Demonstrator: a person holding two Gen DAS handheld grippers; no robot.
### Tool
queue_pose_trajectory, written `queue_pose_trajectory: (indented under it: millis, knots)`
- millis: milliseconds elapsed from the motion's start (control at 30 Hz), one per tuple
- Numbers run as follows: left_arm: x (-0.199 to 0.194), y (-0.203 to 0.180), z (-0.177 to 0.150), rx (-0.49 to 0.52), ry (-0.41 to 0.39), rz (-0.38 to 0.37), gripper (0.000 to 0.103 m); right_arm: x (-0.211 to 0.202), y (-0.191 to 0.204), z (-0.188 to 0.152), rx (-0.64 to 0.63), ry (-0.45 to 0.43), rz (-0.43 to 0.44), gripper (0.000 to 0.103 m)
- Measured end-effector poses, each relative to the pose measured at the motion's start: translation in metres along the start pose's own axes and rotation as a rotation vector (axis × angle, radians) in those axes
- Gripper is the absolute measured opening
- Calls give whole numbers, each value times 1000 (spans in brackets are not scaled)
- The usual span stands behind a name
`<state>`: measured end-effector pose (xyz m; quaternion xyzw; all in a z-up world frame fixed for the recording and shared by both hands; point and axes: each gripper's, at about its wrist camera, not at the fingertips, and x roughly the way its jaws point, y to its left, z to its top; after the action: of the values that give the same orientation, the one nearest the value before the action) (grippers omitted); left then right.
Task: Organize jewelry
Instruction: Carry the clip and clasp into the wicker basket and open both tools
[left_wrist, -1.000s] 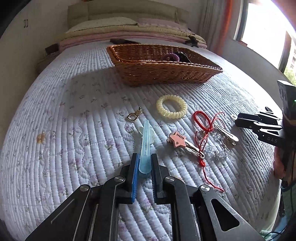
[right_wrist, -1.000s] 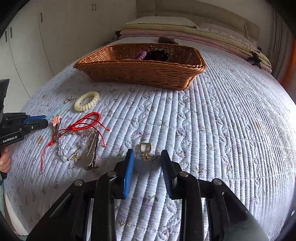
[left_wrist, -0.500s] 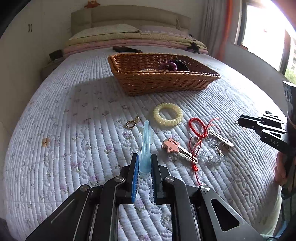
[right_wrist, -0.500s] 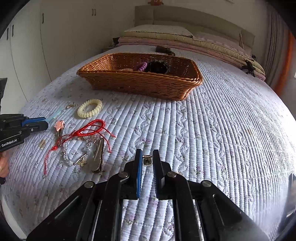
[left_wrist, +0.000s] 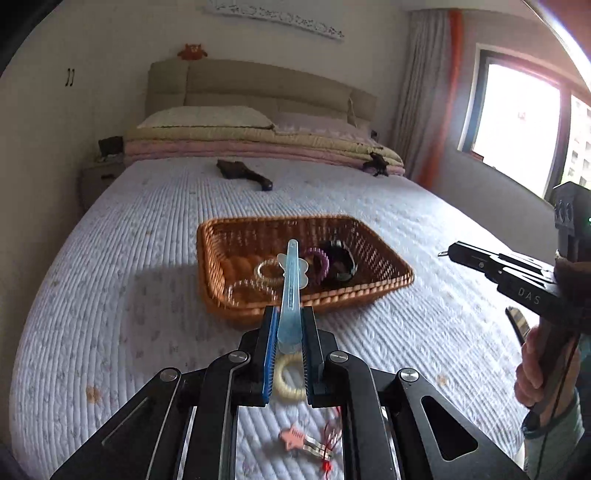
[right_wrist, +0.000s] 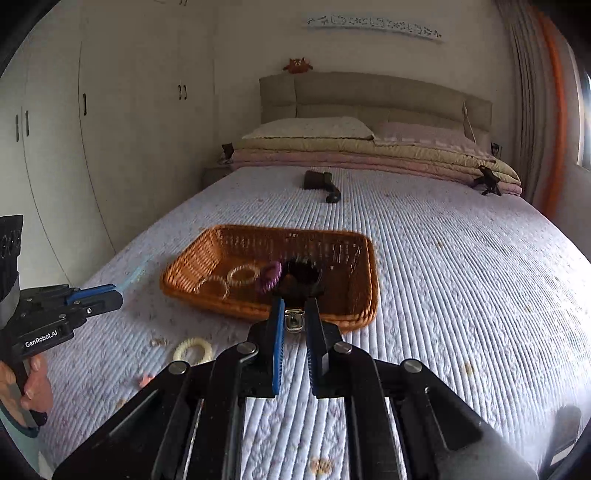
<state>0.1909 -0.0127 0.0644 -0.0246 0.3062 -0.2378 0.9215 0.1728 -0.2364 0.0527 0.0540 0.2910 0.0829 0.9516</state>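
Basket delivery is the step in hand, as I read it: both grippers carry a piece above the quilt and face the wicker tray. The left gripper has its jaws nearly closed on the thick end of a pale blue hair clip, whose long tip juts forward over the basket's near wall in the left wrist view. The right gripper has its jaws just as narrow, pinching a small gold clasp at its fingertips, in line with the basket's near rim.

Already inside the basket lie two pale coil hair ties, a purple one and a dark scrunchie. Still on the quilt are a cream coil tie, a pink star clip with a bit of red cord beside it, and one tiny gold piece, too blurred to name.

To do it well, bring each piece fully past the rim before letting go — the clip sticks out far, so its tip may catch the wicker if it comes in low. Release low over a bare patch of the basket floor, not on top of the coils, so nothing bounces out. The clasp is tiny; open only once it is clearly over the inside.
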Motion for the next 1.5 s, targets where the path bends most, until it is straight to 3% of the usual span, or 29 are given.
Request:
queue_pose_trajectory:
  millis: [133,233,433,567,700,833,967,1233,1300,1367,1500]
  knots:
    - [43,7,40,-50,9,-3,12,56,-23,38,91,42,45,12]
    - [87,18,52,-96,58,-10,12,100,-36,51,137,90,40,12]
    - [154,33,49,-136,142,13,12,175,-56,52,200,202,4,12]
    - [172,35,42,-128,174,25,12,204,-62,43,212,266,-13,12]
    - [177,33,37,-109,185,27,12,212,-61,39,197,279,-11,12]
    - [181,33,33,-109,200,27,12,216,-59,41,168,318,-91,12]
    - [181,30,31,-98,202,29,12,225,-64,38,207,390,-94,12]
    - [174,28,27,-83,175,26,13,225,-63,40,216,390,-80,13]
    - [171,29,28,-91,170,21,16,219,-63,39,226,373,-80,13]
    - [167,31,29,-101,162,8,25,210,-65,41,233,359,-73,14]
    - [144,28,34,-115,118,-24,30,182,-63,43,246,302,-57,37]
